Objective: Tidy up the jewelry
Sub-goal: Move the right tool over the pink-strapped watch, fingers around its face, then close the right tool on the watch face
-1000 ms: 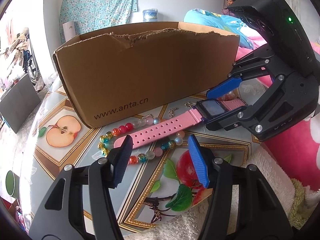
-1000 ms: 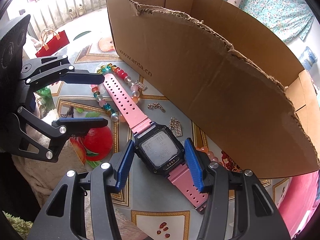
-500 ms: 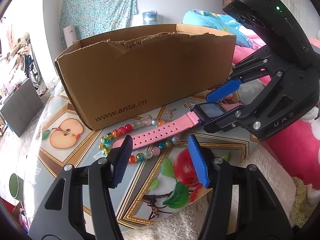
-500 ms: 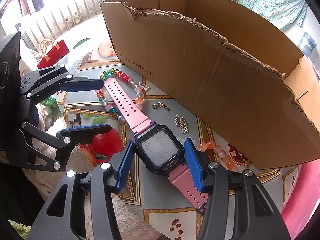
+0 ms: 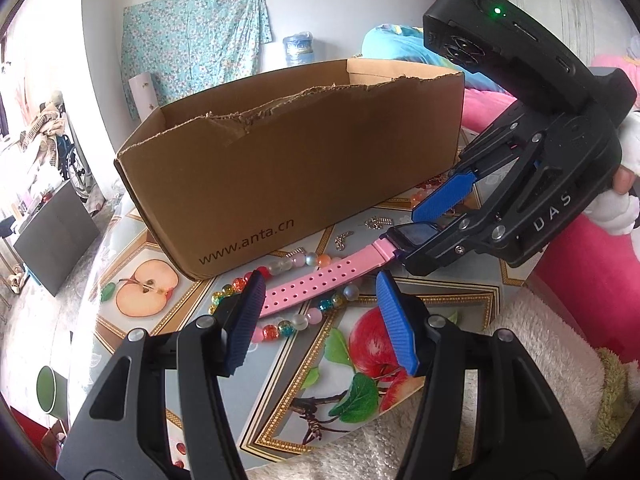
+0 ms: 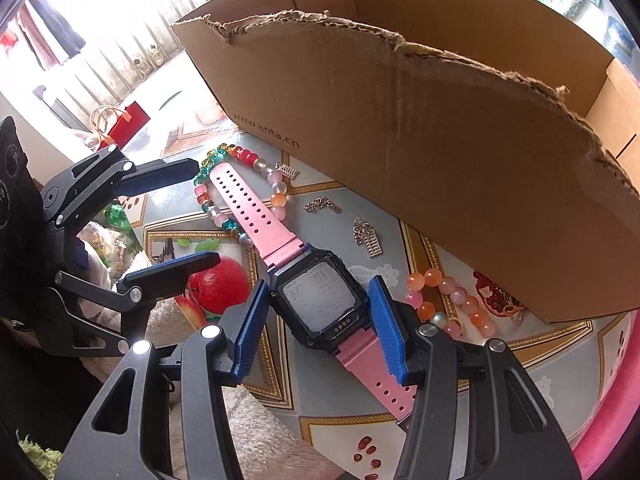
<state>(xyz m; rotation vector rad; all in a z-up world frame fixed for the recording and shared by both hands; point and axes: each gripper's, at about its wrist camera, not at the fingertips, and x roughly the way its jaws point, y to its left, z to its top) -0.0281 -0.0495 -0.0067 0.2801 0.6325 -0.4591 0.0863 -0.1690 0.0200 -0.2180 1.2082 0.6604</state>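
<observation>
Tabletop edge beside box

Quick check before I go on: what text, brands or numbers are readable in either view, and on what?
"www.anta.cn": printed on the front wall of the cardboard box; in the right wrist view only its end shows clearly.
"DAS": on the body of the right gripper, seen in the left wrist view.
Watch screen: faint grey marks, too blurred to read.
</observation>
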